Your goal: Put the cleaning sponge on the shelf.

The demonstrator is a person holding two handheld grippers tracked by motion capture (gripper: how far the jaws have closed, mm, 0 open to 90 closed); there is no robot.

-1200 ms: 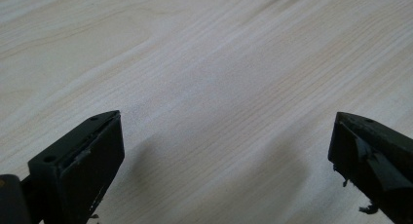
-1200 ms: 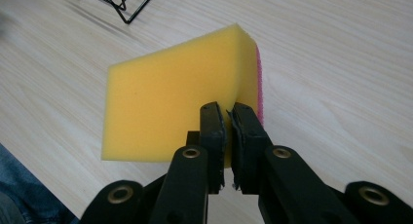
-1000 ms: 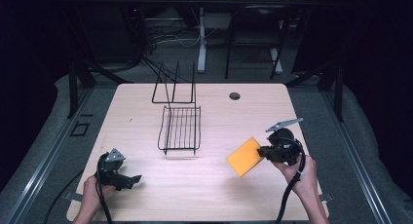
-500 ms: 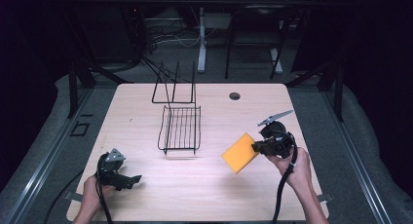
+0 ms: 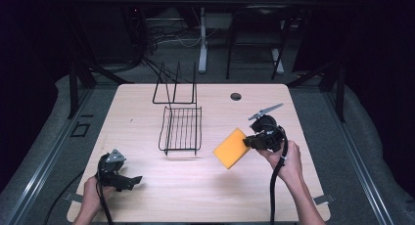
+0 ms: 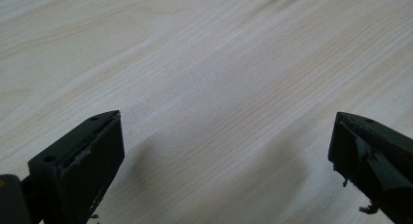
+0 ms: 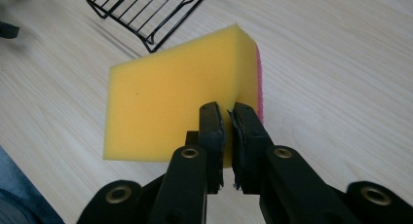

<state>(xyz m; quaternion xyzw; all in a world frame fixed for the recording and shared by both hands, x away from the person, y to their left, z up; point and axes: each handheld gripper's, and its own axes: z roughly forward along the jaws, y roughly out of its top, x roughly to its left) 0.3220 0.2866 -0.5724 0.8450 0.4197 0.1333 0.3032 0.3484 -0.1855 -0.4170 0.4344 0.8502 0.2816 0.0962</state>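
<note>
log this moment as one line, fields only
right gripper: shut on yellow sponge, held above table | left gripper: open, empty, low over table | wire rack: empty, beyond sponge

The wire rack (image 5: 181, 128) stood in the middle of the table (image 5: 147, 195), with its tall wire part at the back. The wood on both sides of it and along the front was bare, so a hand could pass there.
</note>
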